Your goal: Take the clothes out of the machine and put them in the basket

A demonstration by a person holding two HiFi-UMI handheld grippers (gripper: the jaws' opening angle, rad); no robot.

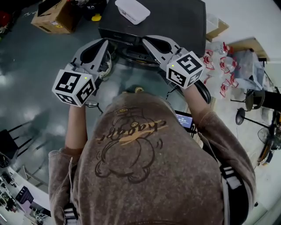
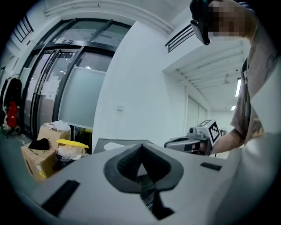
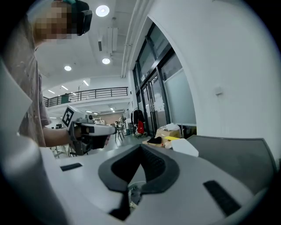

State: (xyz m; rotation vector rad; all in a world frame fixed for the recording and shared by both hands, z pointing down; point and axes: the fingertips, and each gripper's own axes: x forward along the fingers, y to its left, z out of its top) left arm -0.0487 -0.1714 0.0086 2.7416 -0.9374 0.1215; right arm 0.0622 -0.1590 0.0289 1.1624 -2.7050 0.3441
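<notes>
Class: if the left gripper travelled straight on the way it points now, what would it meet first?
Probably the dark machine: its top lies just past the shut fingers of the left gripper. Depth is unclear.

The glossy grey-green floor (image 1: 26, 70) is being shown across the left of the head view, and a cardboard box (image 1: 55, 16) is being borne by it in the upper left corner. At top centre, a white tray (image 1: 131, 9) is being carried on the flat top of the dark machine (image 1: 175, 24), near its left edge. At the right edge, red-and-white items (image 1: 221, 66) are being held by paler floor.
</notes>
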